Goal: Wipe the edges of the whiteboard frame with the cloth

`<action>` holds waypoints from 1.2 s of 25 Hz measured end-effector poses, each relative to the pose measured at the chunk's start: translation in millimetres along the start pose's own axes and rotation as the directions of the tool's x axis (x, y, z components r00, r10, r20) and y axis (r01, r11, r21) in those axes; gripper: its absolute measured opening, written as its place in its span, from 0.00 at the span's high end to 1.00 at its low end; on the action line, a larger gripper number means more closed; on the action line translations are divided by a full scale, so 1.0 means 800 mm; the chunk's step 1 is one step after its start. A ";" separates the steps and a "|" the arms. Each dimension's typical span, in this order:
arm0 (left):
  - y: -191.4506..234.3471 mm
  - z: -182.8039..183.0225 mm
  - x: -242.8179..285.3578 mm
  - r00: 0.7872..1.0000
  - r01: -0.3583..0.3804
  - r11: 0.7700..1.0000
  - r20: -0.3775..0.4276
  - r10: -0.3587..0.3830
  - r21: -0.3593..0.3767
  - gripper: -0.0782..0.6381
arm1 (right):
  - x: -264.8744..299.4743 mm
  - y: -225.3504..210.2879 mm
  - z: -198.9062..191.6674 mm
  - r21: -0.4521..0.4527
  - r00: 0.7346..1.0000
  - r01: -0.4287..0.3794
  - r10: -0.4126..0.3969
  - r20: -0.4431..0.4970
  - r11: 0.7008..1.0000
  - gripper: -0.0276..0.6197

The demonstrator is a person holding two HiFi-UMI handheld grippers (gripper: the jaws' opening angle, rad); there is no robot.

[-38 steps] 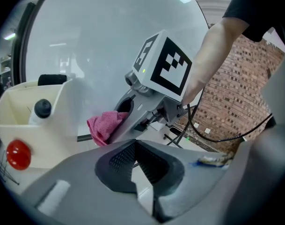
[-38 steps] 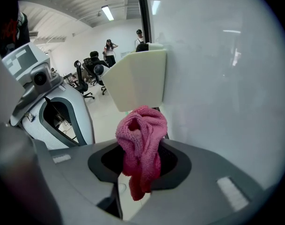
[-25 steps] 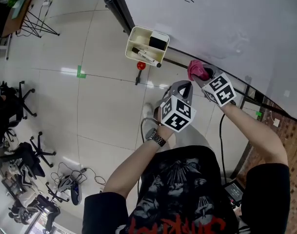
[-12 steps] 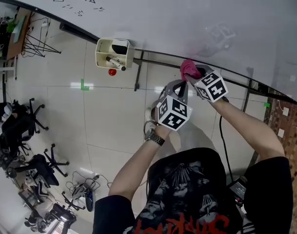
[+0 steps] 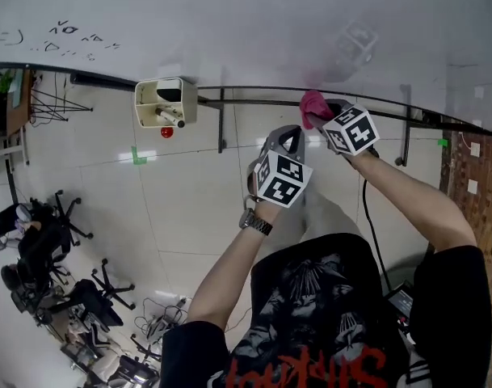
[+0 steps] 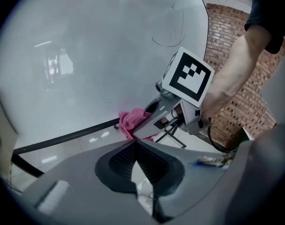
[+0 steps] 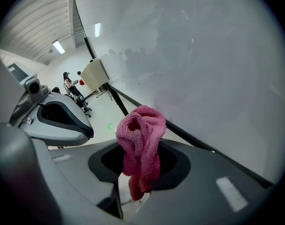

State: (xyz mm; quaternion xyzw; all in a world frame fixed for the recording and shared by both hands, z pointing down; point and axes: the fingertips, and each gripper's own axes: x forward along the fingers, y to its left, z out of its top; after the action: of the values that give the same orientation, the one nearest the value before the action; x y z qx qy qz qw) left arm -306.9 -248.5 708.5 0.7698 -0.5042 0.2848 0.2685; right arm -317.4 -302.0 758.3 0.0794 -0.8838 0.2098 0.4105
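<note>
1. My right gripper is squeezed tight on the pink cloth. A soft bunch of cloth sticks out past my jaws. I think that is so the cloth, and not my hard tips, meets the frame.
2. I hold the cloth up at the black bottom edge of the whiteboard frame, because that is the part to wipe. The cloth is right at the edge, but I cannot tell if it is pressing on it.
3. My left gripper has its jaws pressed together with nothing in them. It hangs just below the right one, out of the way.
4. A pen tray hangs on the same edge, well off to my left.
</note>
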 end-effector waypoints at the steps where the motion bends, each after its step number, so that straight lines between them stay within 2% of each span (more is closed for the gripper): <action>1: -0.005 0.004 0.005 1.000 0.015 1.000 0.000 -0.015 0.007 0.90 | -0.006 -0.005 -0.005 0.008 1.000 0.008 -0.007 -0.003 1.000 0.77; 10: -0.049 0.051 0.043 0.988 0.155 0.981 0.007 -0.157 0.121 0.90 | -0.059 -0.070 -0.033 0.152 0.991 0.131 -0.134 0.009 0.980 0.77; 16: -0.088 0.060 0.064 0.974 0.225 0.960 -0.026 -0.224 0.164 0.90 | -0.094 -0.099 -0.070 0.254 0.986 0.160 -0.168 0.009 0.954 0.77; 24: -0.175 0.074 0.106 0.969 0.244 0.947 -0.078 -0.233 0.206 0.90 | -0.158 -0.148 -0.118 0.260 0.989 0.134 -0.146 0.028 0.956 0.77; 30: -0.190 0.106 0.141 0.974 0.221 0.966 -0.091 -0.210 0.136 0.90 | -0.189 -0.207 -0.147 0.245 0.992 0.119 -0.128 0.019 0.962 0.77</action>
State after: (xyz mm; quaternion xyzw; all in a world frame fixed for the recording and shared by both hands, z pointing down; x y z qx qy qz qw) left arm -114.0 -325.2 710.6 0.8262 -0.3850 0.3189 0.2598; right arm -85.8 -404.2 761.8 0.1877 -0.8518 0.2892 0.3945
